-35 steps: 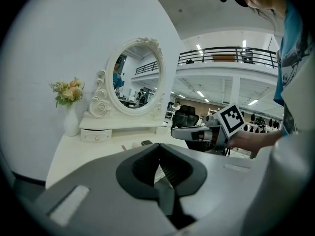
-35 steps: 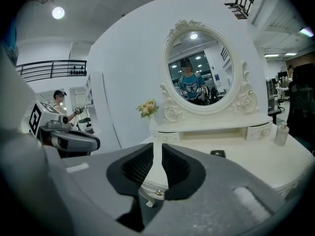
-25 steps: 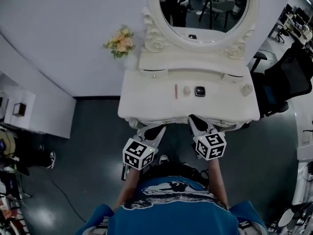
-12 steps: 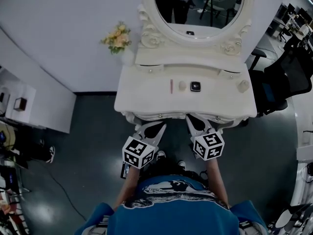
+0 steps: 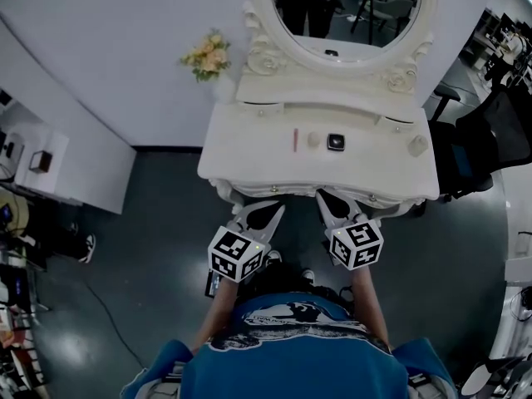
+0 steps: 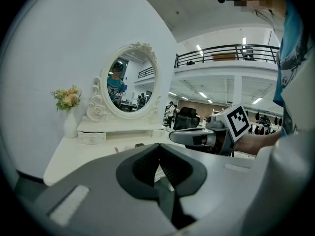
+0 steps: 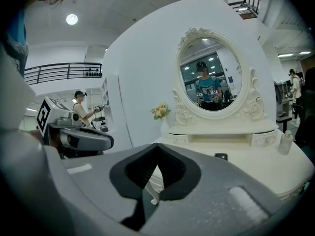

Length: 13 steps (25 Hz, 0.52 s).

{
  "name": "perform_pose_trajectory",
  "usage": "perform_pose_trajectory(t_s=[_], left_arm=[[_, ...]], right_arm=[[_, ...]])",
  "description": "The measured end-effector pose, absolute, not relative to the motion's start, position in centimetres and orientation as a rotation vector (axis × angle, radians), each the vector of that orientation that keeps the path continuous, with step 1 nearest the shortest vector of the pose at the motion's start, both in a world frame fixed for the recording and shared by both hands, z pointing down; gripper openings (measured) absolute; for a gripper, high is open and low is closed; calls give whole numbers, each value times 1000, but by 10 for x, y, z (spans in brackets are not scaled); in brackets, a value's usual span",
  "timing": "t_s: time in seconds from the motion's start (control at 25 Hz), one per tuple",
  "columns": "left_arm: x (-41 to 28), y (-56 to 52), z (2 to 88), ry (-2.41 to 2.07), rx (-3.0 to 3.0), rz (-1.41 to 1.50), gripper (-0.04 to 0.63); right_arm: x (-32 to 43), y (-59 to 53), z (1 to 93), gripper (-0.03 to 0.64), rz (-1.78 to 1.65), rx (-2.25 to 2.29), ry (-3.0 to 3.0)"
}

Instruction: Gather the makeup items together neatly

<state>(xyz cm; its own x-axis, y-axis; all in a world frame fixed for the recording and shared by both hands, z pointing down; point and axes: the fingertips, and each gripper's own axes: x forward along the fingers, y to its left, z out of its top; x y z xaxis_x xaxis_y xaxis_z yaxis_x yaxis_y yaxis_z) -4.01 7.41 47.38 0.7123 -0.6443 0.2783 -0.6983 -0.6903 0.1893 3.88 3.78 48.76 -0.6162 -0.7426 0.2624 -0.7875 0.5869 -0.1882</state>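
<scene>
On the white vanity table [image 5: 241, 152] a thin pink stick [image 5: 294, 140], a pale round item [image 5: 313, 139] and a black square compact [image 5: 336, 142] lie in a row. A small pale bottle [image 5: 417, 145] stands apart at the right end. My left gripper [image 5: 253, 214] and right gripper [image 5: 327, 199] hover side by side just before the table's front edge, both shut and empty. In the left gripper view its jaws [image 6: 158, 147] meet, with the stick [image 6: 116, 150] and compact [image 6: 139, 144] beyond. From the right gripper [image 7: 156, 147] the compact [image 7: 221, 156] and bottle [image 7: 284, 142] show.
An oval mirror [image 5: 345, 11] with a raised shelf and small drawers stands at the table's back. A vase of flowers [image 5: 208, 55] stands at the back left corner. A black office chair [image 5: 490, 140] is to the right, a low white cabinet [image 5: 50, 169] to the left.
The head view has shifted a little, so the table sits slightly differently in the picture. Both grippers stay in about the same place before the table's front edge.
</scene>
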Motion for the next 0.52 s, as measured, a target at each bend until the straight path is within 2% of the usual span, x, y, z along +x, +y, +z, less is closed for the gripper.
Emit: perform_pose_trajectory(t_s=[0.52], left_arm=[[-24, 75, 473, -1053, 2650, 284, 14]], right_arm=[[47, 40, 487, 2, 404, 1263, -2669]])
